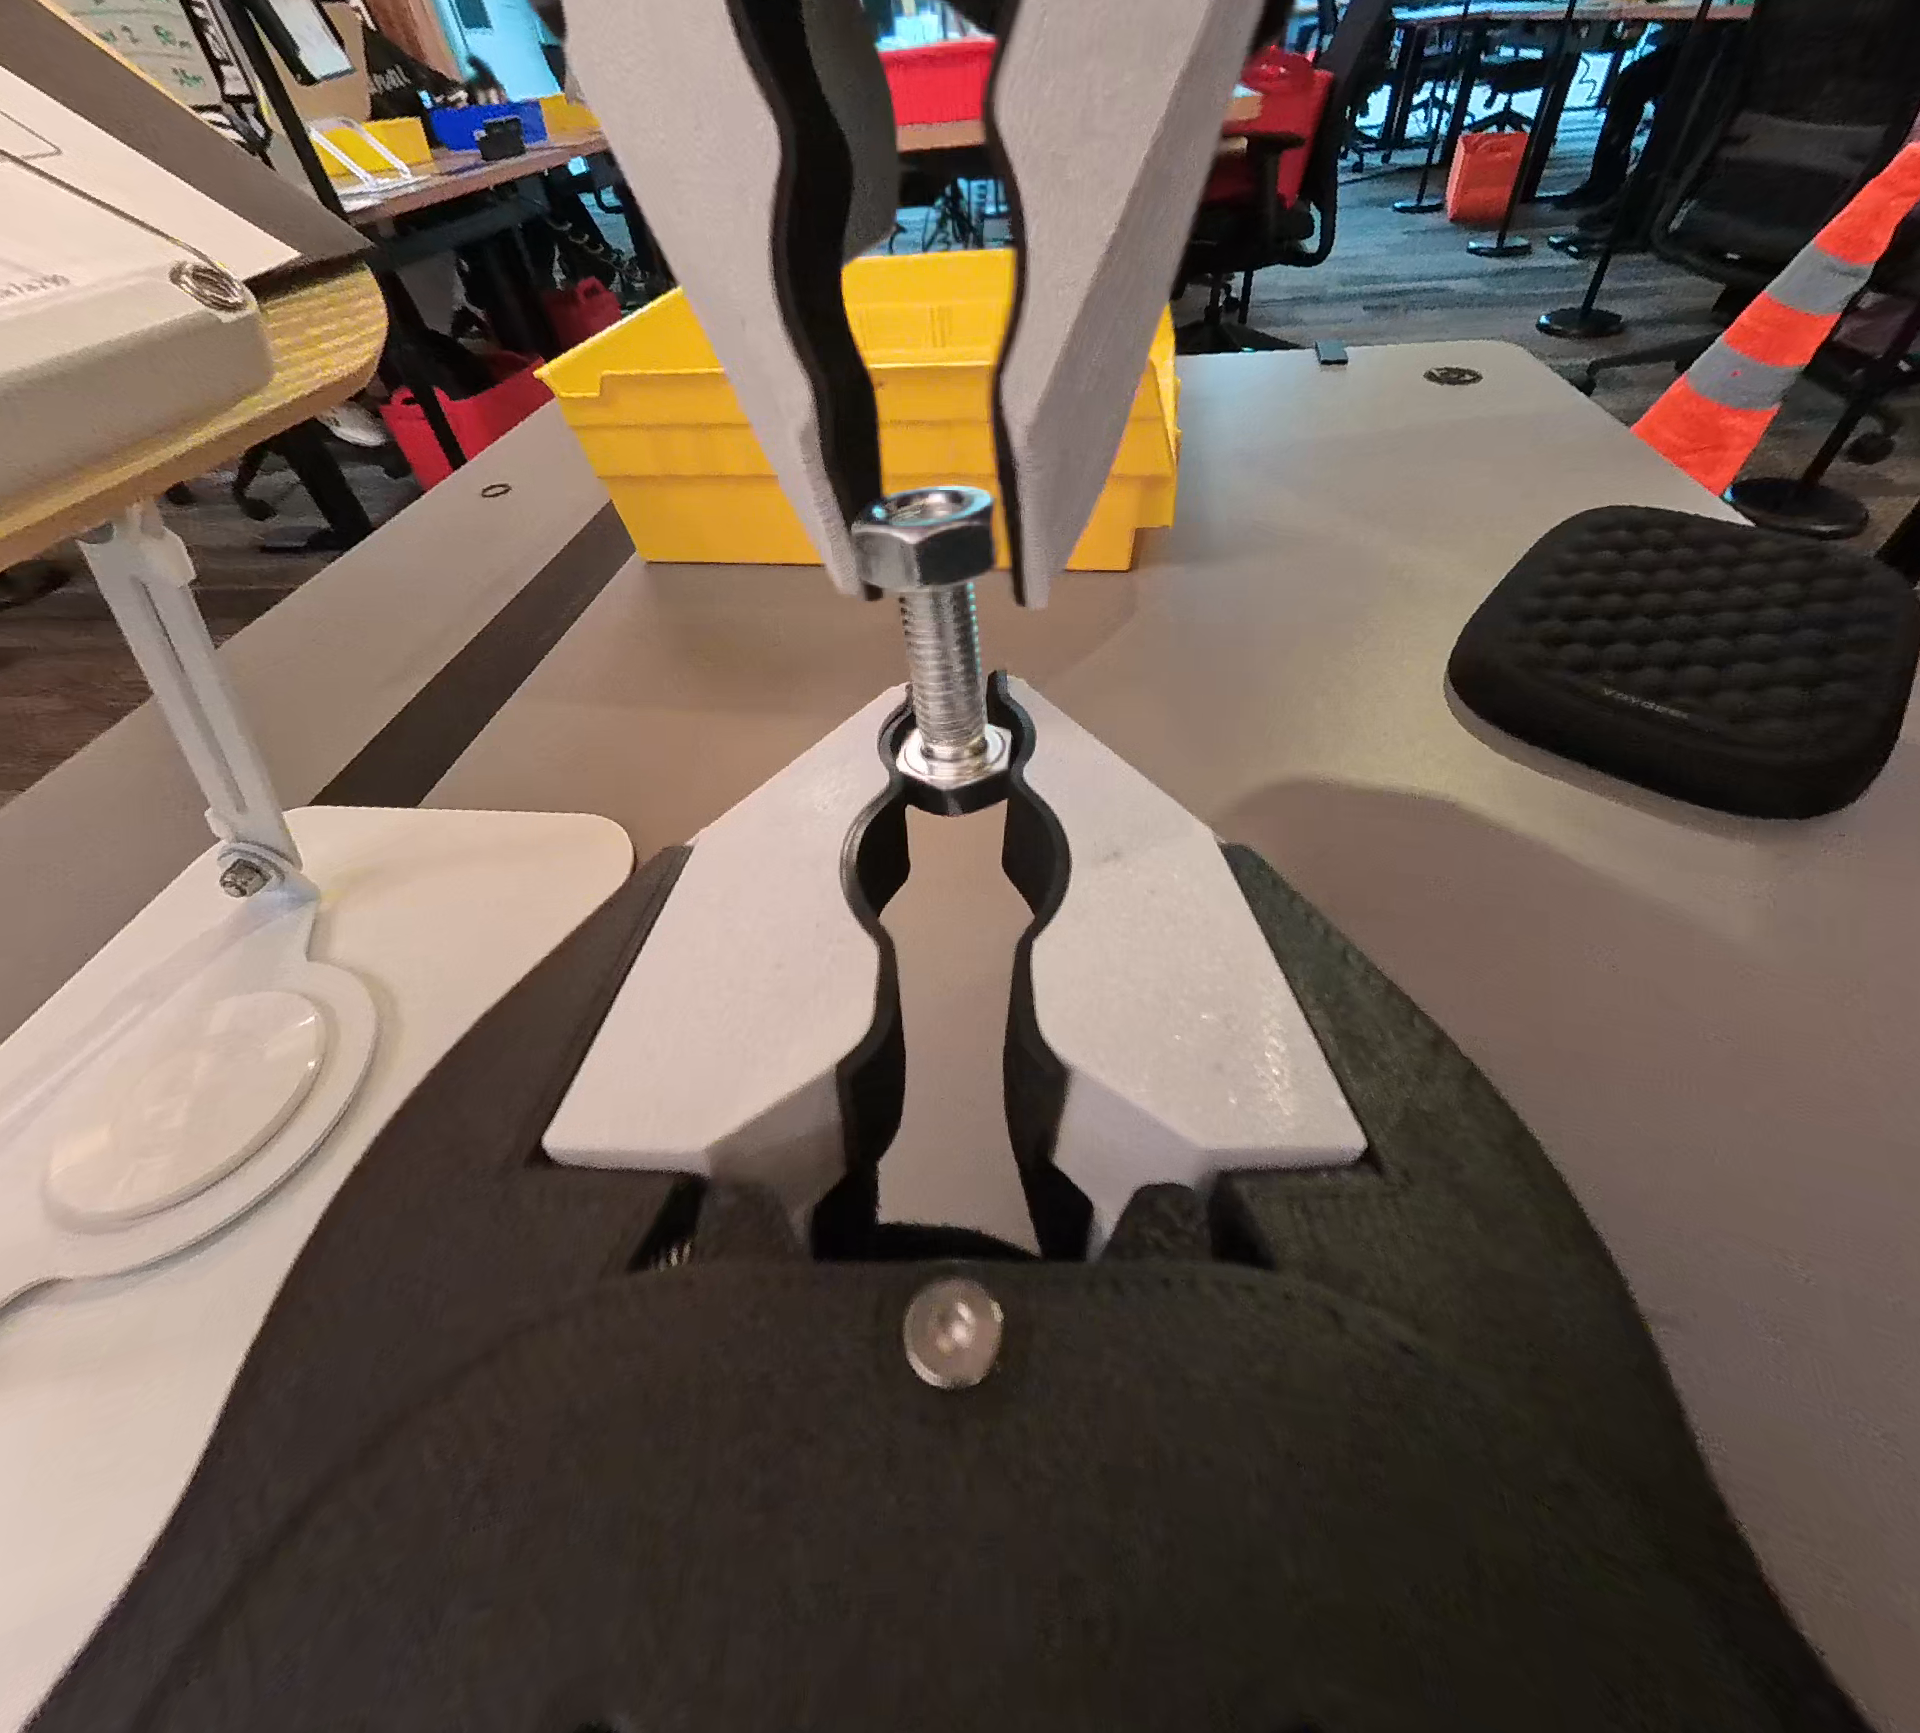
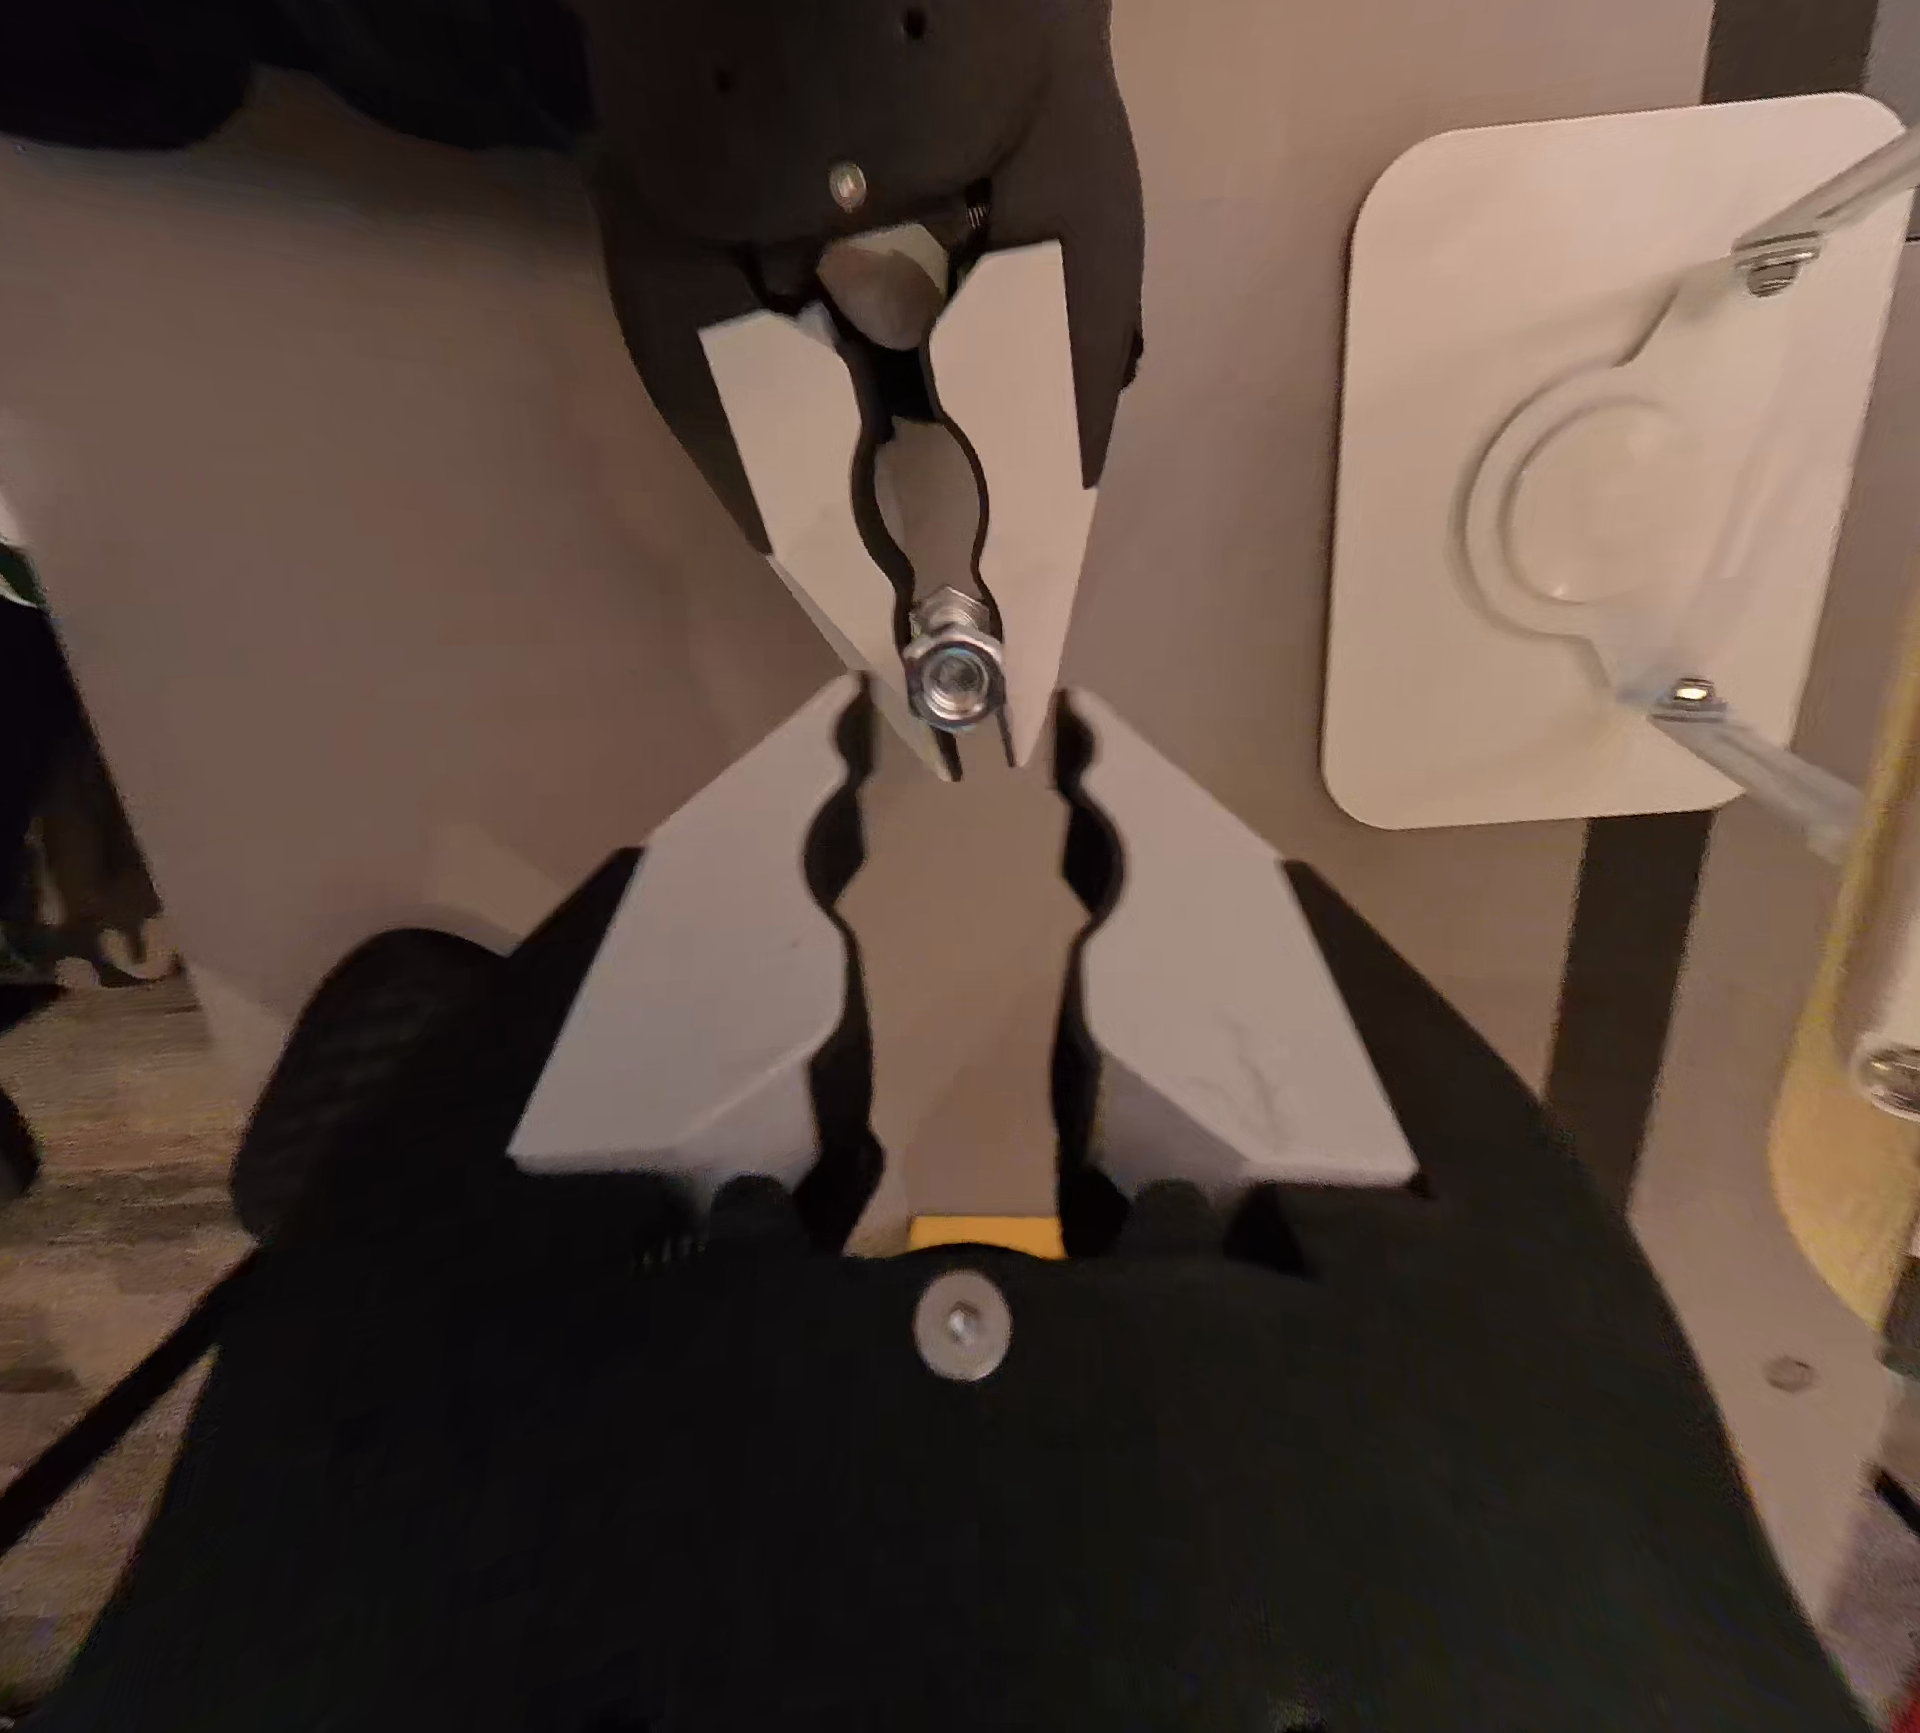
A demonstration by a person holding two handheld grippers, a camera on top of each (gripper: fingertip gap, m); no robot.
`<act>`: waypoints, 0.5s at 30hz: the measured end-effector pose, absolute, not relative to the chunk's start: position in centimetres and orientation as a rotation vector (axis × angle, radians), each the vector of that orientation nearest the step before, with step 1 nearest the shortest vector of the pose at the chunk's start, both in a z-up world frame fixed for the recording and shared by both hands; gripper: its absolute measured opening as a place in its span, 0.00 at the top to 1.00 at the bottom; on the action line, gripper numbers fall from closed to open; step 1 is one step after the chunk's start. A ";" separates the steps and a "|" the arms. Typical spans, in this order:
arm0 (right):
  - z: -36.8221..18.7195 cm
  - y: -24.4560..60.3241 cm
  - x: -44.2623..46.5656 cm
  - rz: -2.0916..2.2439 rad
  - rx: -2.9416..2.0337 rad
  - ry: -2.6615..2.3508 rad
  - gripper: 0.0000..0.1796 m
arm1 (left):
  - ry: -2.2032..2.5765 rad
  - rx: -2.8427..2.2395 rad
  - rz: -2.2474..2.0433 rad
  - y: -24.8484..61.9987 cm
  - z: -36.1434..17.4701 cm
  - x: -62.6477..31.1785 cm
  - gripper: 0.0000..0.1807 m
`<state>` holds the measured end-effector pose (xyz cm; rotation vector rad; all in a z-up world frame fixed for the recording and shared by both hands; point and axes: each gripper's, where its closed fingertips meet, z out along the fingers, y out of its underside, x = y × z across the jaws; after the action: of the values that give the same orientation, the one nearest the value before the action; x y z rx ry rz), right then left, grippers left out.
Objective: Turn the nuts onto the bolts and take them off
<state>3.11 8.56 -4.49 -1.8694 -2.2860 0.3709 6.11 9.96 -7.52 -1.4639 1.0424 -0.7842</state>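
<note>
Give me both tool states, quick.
Left tool: closed on the bolt.
Right tool: open, tips beside the nut, not gripping.

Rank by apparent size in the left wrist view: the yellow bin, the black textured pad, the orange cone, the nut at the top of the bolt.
1. Yellow bin, partly hidden behind the right tool.
2. Black pad.
3. Orange cone, cut off by the frame, so unsure against the pad.
4. Nut, smallest though nearest.
</note>
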 end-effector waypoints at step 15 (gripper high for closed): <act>-3.6 8.2 2.6 0.164 -0.964 -2.636 0.90 | 1.055 -1.449 -0.805 9.5 -7.2 6.4 0.94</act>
<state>2.60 8.24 -3.55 -0.9640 -2.6359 0.1637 6.38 9.54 -7.23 -1.4487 1.0553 -0.8054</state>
